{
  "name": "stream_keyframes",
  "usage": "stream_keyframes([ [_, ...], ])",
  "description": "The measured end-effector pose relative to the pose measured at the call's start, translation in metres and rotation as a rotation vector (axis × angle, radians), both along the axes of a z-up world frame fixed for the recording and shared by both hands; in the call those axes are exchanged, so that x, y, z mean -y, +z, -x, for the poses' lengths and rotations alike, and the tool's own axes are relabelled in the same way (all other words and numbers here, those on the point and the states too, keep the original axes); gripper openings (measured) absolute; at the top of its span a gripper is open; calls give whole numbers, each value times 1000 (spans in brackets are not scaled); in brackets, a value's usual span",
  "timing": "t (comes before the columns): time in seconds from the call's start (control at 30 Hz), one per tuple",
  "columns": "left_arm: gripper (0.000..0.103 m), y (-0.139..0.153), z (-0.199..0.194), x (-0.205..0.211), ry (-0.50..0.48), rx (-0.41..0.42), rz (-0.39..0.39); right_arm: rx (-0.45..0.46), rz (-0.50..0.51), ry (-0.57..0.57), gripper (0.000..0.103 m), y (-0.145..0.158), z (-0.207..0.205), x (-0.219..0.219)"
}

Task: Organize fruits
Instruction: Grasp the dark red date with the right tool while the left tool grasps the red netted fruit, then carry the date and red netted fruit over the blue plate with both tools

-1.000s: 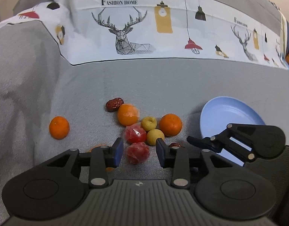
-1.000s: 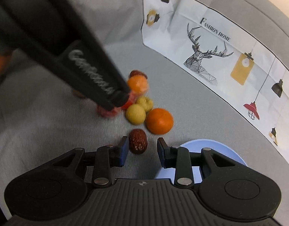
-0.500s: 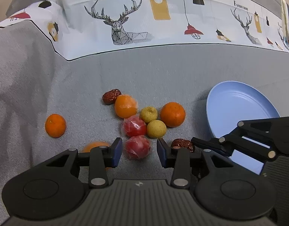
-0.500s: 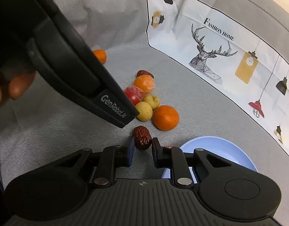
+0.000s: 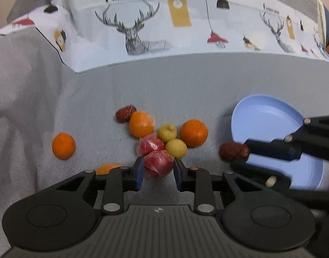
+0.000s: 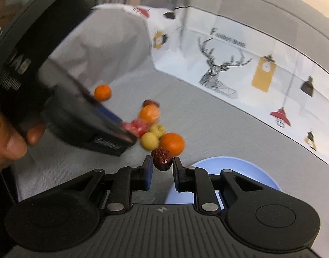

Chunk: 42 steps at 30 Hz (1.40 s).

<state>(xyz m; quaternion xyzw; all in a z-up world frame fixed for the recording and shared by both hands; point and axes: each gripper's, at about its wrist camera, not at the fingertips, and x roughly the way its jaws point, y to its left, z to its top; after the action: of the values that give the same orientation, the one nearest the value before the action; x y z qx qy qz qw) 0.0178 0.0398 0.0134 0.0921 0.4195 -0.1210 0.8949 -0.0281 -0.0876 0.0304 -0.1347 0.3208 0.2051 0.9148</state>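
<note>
My left gripper is shut on a red wrapped fruit at the near edge of a fruit cluster on the grey cloth. My right gripper is shut on a dark red date, lifted beside the light blue plate; the date also shows in the left wrist view at the plate's left rim. The cluster holds a second red wrapped fruit, two yellow fruits, two oranges and another date.
A lone orange lies to the left, and another orange is partly hidden behind my left finger. A printed deer cloth covers the back. The left gripper's body fills the left of the right wrist view.
My left gripper has closed on the near red wrapped fruit. My right gripper has closed on the date and lifted it toward the plate.
</note>
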Motion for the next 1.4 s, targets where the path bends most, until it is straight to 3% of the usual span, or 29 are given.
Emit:
stream_keyframes([
  [0.3,32,28,21,-6,18,151,100,4,-102,-166,21,34,11,62],
  [0.47,32,40,34,6,22,210,82,-29,-182,-301,21,20,16,99],
  [0.57,32,47,44,16,41,212,155,-31,-234,-332,21,18,14,107],
  [0.67,32,39,49,25,62,124,310,-38,-242,-355,21,17,12,110],
  [0.73,32,31,48,42,38,82,276,-41,-252,-370,21,16,11,113],
  [0.8,32,30,48,56,-3,95,222,-51,-254,-386,21,14,9,115],
  [1.4,32,38,41,95,-41,64,197,-82,-226,-446,21,14,1,139],
])
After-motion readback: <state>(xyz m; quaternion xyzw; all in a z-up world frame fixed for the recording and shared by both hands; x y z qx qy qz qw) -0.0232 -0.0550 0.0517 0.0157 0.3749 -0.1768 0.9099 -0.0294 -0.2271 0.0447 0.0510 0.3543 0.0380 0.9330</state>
